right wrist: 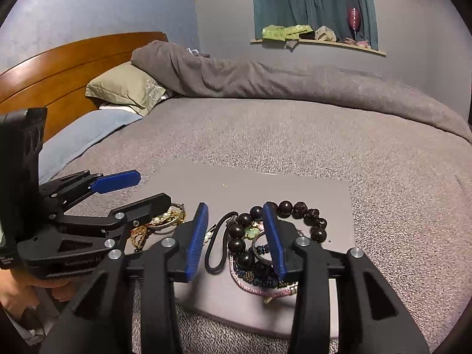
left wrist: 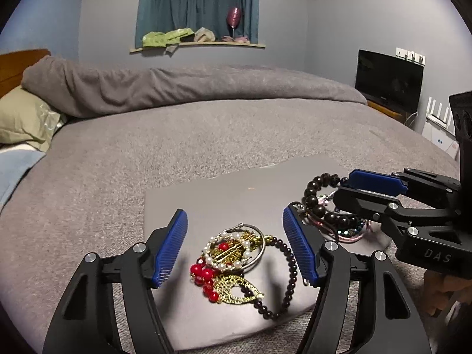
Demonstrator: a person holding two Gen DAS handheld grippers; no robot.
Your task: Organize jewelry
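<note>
Jewelry lies in two heaps on a flat grey mat [left wrist: 236,194] spread over the grey bedcover [left wrist: 177,135]; the mat is the only thing holding anything, and it has no rim or walls.

In the left wrist view, the left gripper [left wrist: 234,247] hangs over the heap at the mat's 6 o'clock edge with its blue pads spread wide, pinching nothing. Between and below them lie a pearl-edged gold piece [left wrist: 228,250] with a silver ring around it, a cluster of red beads [left wrist: 205,277], a gold filigree pendant [left wrist: 236,290] and a strand of small dark beads [left wrist: 287,277] curving toward 4 o'clock. None of these touches the pads.

At 3 o'clock in the same view the right gripper [left wrist: 339,185] reaches in from the side over the second heap.

In the right wrist view, the right gripper [right wrist: 236,239] has its pads parted. A bracelet of large dark beads [right wrist: 295,209] loops around the right pad: some beads lie between the pads, others beyond it toward 2 o'clock. Whether that pad touches the beads I cannot tell. Under the bracelet sit a green charm [right wrist: 252,231], a silver ring [right wrist: 261,247] and pink cord with dark sparkling beads [right wrist: 259,280]. A black elastic loop [right wrist: 216,244] lies just beside the left pad.

At 9 o'clock a hand [right wrist: 20,289] grips the other tool's handle.
</note>
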